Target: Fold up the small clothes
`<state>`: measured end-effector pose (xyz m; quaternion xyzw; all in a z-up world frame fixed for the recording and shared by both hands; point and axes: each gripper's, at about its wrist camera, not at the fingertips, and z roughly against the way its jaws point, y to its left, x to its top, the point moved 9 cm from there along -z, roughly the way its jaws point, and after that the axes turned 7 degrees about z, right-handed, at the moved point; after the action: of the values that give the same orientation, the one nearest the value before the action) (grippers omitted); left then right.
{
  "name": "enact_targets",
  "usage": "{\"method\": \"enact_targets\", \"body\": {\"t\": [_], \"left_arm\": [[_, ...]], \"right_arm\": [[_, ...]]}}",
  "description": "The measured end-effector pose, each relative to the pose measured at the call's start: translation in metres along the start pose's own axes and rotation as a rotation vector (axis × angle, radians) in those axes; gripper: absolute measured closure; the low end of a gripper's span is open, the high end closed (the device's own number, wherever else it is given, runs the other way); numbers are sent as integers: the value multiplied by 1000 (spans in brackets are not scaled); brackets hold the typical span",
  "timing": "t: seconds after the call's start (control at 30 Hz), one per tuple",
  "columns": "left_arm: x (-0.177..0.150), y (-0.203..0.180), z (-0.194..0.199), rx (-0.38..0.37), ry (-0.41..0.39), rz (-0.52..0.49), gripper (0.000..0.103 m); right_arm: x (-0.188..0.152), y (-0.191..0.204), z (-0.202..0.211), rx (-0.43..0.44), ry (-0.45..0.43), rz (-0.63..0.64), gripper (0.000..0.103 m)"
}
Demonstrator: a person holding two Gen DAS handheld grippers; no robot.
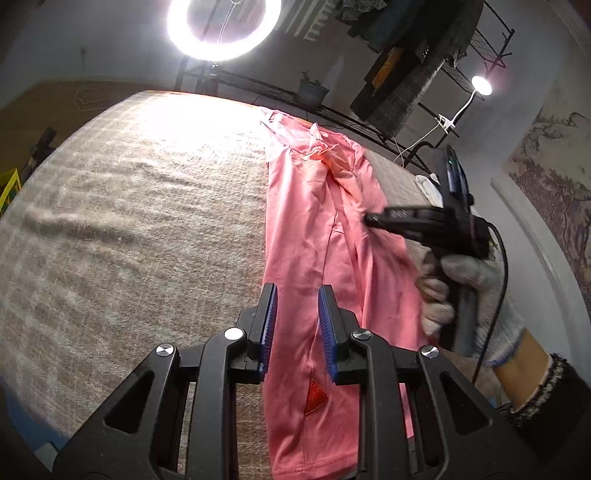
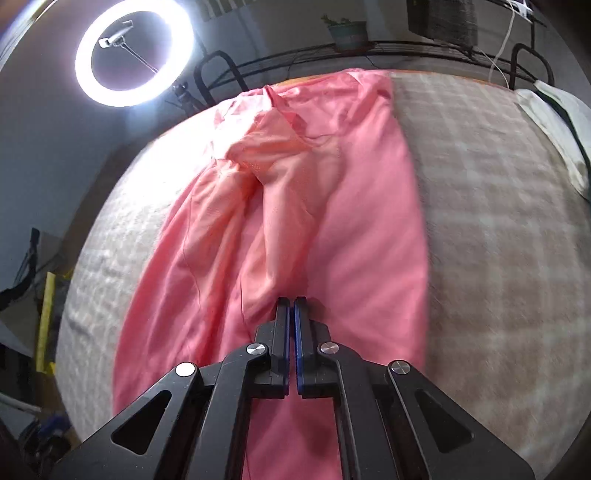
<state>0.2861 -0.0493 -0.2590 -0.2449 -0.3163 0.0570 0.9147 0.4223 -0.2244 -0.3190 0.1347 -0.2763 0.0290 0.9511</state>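
Nearest, the left hand-held gripper (image 1: 295, 328) hovers over the near end of a pink garment (image 1: 325, 236), its blue pads slightly apart with nothing pinched between them. Further along, the right hand-held gripper (image 2: 291, 325) — held in a gloved hand (image 1: 461, 295) — has its jaws closed together, empty, above the cloth. The garment lies in a long narrow strip on the beige checked surface (image 1: 129, 221), sides already folded inward — crosswise folds seem left. Beyond glows 1 ring light (image 1: 221, 22).

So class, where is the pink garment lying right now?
The pink garment lies lengthwise on the checked blanket, right of centre in the left wrist view, running away toward the ring light.
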Motion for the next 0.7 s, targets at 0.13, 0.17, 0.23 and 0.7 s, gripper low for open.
{"method": "enact_targets", "body": {"t": [0.13,0.17,0.23,0.7], "left_arm": [[4,1,5,9,-21,-2,81],[6,3,6,15,-27,-2,81],[7,8,6,11,-21,9,81],[-37,32,26,-34,93,53,57]], "right_arm": [[7,41,11,217,-41,68,101],[6,42,15,208,-41,87,102],[4,35,24,169,-41,94,102],[-113,-28,130,186,3,-93,54]]}}
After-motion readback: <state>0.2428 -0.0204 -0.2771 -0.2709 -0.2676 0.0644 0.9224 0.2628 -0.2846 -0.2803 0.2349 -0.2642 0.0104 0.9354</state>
